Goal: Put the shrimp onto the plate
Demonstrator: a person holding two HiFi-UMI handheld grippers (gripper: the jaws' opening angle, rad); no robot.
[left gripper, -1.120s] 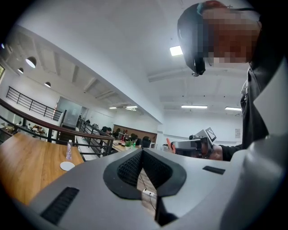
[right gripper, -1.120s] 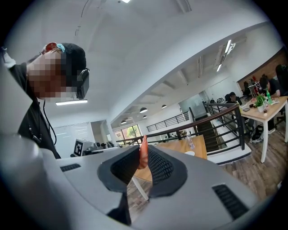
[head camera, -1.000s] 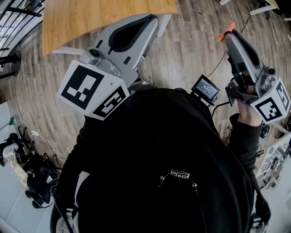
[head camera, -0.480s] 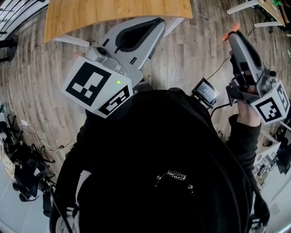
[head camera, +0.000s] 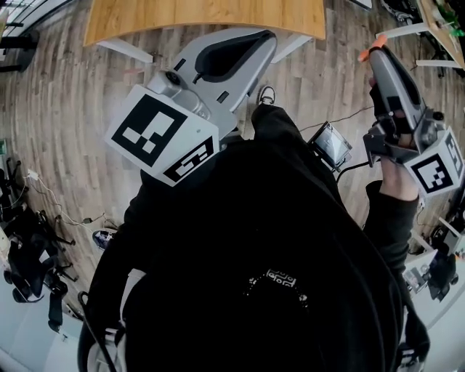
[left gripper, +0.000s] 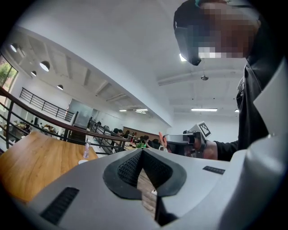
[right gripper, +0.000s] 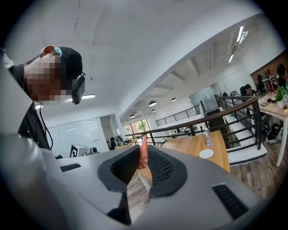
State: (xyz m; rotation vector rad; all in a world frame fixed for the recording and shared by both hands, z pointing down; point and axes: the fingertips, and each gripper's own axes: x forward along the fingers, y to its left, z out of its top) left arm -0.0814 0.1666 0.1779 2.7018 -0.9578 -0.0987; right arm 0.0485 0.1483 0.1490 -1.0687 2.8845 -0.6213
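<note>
An orange shrimp (right gripper: 143,152) stands pinched upright between the black pads of my right gripper (right gripper: 143,150), which is shut on it. In the head view the shrimp (head camera: 369,49) pokes out of that gripper's tip (head camera: 376,54) at the upper right, held in the air over the wooden floor. A small white plate (right gripper: 206,153) lies on a wooden table (right gripper: 189,150) ahead, a bottle (right gripper: 207,137) standing behind it. My left gripper (head camera: 267,38) is raised at the upper middle, its jaws shut with nothing between them (left gripper: 142,152).
The wooden table's edge (head camera: 203,16) runs along the top of the head view. The person's dark clothing fills the lower middle, with a shoe (head camera: 266,94) on the plank floor. A small screen (head camera: 330,144) hangs by the right hand. Railings (right gripper: 211,114) stand behind the table.
The table and floor have slid to the right in the head view and a shoe has come into sight. Both grippers keep their pose, and the shrimp stays pinched.
</note>
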